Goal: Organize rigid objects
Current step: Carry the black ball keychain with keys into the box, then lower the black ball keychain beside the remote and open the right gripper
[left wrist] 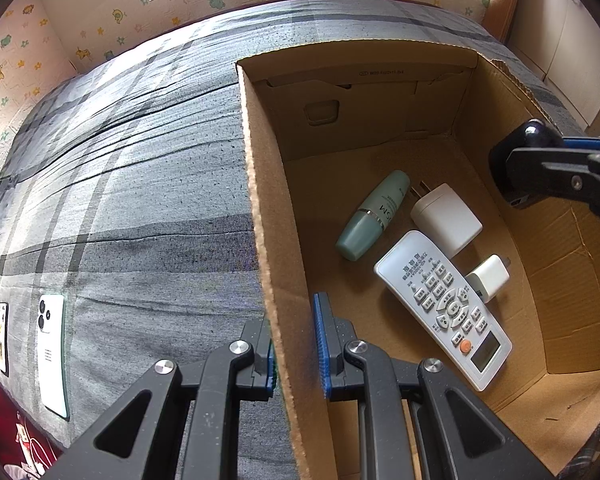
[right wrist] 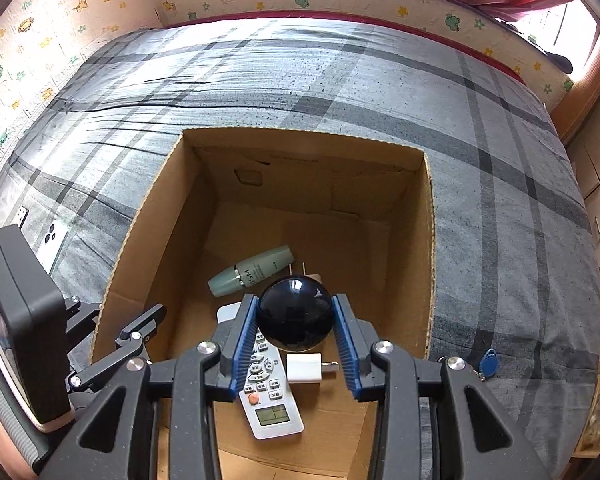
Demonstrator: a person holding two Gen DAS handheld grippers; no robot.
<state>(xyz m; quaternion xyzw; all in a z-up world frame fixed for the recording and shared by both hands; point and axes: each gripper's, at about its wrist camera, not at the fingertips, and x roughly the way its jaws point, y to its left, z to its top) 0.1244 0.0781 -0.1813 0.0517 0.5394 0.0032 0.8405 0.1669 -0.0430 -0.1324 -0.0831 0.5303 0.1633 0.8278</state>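
The glossy black ball (right wrist: 296,314) sits squarely between the blue pads of my right gripper (right wrist: 296,344), both pads pressing its sides, so that gripper is clamped on it and holds it in the air over the open cardboard box (right wrist: 430,248). In the right wrist view the ball fills the centre. At its 11 o'clock, down on the box floor, lies the green bottle (right wrist: 252,270) on its side. At 12 o'clock two plug prongs stick out from behind the ball. At 6 o'clock lie the white remote control (right wrist: 270,396) and, just beside it on the right, the small white charger (right wrist: 305,368). In the left wrist view the large white adapter (left wrist: 446,218) lies between the bottle and the remote. My left gripper (left wrist: 296,346) is pinched on the box's left wall, one pad outside and one inside, at 9 o'clock from the ball. The box stands on the grey plaid bedspread (right wrist: 340,80). Out at 9 o'clock on the spread lie a white phone (left wrist: 52,354) and a second phone (left wrist: 2,338), camera sides up. A blue key fob (right wrist: 489,363) lies at 3 o'clock, outside the box.
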